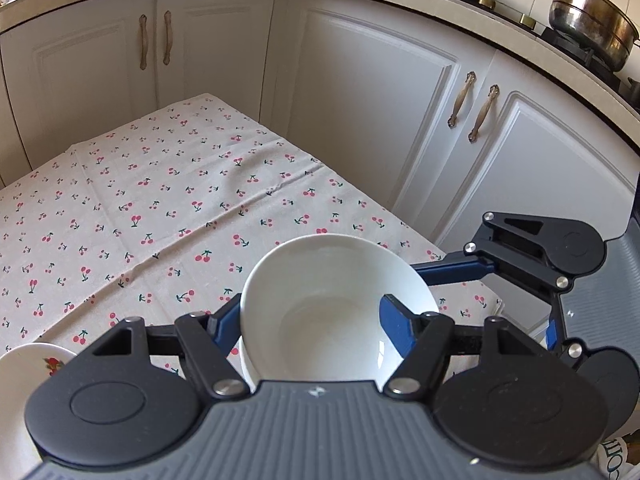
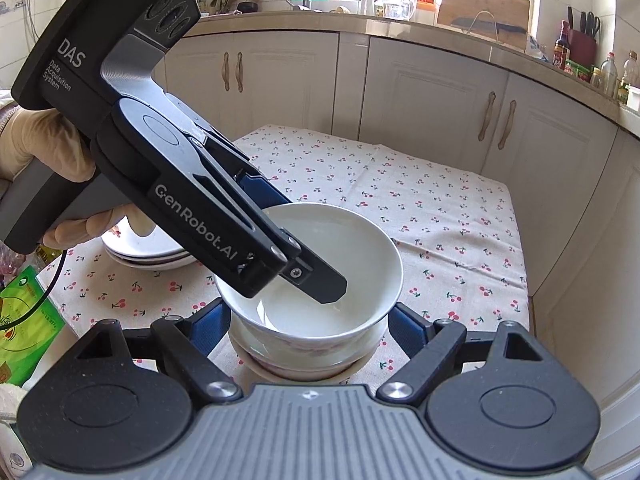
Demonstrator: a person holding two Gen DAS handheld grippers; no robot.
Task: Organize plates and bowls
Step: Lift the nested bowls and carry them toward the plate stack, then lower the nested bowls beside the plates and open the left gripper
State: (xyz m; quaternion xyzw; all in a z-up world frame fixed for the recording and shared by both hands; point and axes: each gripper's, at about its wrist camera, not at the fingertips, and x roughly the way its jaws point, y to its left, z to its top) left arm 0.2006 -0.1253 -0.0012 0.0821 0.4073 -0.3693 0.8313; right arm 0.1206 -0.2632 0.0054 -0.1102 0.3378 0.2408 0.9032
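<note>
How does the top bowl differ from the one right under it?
The top bowl is plain white; the lower bowl shows a pinkish pattern on its wall. The top bowl looks tilted, gripped at its wall by the left gripper; the lower bowl sits level in the stack. Both are white and similarly shaped.

I see the bench (image 2: 460, 216) covered by a cherry-print cloth (image 2: 400, 184). On the cloth rest a stack of white plates (image 2: 148, 254) at my left and a stack of bowls (image 2: 304, 356) close in front.
</note>
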